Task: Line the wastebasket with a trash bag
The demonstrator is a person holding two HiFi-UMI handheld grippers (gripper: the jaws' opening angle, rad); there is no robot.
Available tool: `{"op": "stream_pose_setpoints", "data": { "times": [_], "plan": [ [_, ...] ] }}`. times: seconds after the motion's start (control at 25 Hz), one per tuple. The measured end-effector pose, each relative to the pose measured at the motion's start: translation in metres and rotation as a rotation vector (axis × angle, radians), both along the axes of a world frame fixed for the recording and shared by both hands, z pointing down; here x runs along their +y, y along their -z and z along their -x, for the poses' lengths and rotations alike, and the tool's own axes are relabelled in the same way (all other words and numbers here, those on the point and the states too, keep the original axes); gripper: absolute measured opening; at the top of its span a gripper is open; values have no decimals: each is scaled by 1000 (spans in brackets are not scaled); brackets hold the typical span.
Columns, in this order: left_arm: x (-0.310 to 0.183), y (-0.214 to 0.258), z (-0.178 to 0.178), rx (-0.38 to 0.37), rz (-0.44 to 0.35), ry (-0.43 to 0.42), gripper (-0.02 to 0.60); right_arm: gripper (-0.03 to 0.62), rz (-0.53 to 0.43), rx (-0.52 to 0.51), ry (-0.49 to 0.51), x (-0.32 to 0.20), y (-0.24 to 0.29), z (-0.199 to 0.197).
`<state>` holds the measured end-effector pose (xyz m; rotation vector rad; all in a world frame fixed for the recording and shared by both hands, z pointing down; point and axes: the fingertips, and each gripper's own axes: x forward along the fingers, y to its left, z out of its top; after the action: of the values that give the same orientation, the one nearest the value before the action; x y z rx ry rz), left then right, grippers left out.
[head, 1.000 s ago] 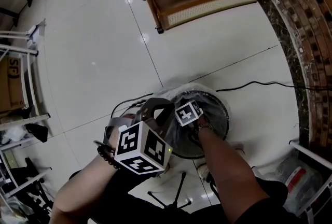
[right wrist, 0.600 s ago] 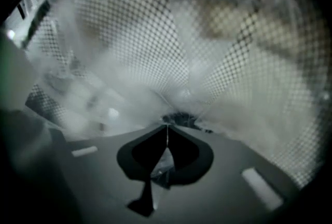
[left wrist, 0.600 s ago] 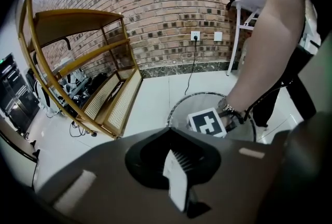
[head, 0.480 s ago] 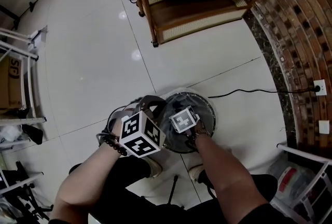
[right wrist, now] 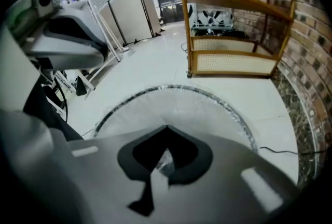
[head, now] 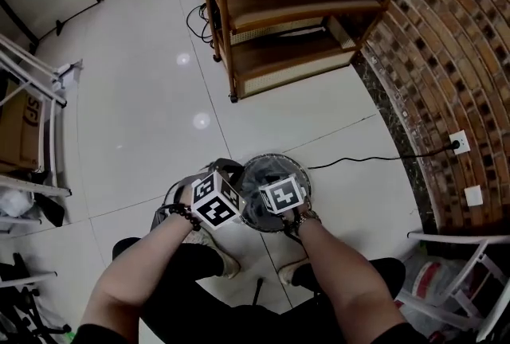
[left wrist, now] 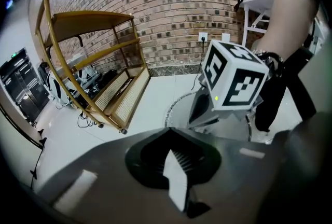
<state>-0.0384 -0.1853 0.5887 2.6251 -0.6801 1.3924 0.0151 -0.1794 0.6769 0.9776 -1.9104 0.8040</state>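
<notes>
The round dark mesh wastebasket [head: 299,175] stands on the white tile floor between my two grippers, and a clear trash bag [right wrist: 176,109] lies inside its rim [right wrist: 171,88]. My right gripper [right wrist: 165,158] hangs above the basket, shut on a crinkled bit of the clear bag film. Its marker cube [head: 280,195] covers the basket's near side in the head view. My left gripper [left wrist: 172,158] is shut, with nothing visible between its jaws. Its cube [head: 215,201] sits just left of the basket. The right gripper's cube [left wrist: 233,78] fills the left gripper view's upper right.
A wooden shelf unit [head: 279,24] stands beyond the basket, with a curved brick wall [head: 446,40] to the right. A black cable [head: 374,158] runs to a wall socket [head: 458,143]. White rack legs [head: 32,95] stand at the left and a white frame [head: 454,287] at the lower right.
My right gripper has risen from inside the basket to above its rim. The head view has pulled back, so the basket looks smaller and more of the shelf shows. The left gripper stays beside the basket.
</notes>
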Motion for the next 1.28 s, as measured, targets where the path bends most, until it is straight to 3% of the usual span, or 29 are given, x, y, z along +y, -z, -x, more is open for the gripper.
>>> {"op": "stream_pose_setpoints", "data": {
  "times": [0.48,1.28],
  "plan": [
    [41,22,-20,32,-20,43,2,2,-135,-22,-69,26,79,-23],
    [95,60,-34,243,-67,215,2,2,-335,-122,-157,78,149,-35]
  ]
}}
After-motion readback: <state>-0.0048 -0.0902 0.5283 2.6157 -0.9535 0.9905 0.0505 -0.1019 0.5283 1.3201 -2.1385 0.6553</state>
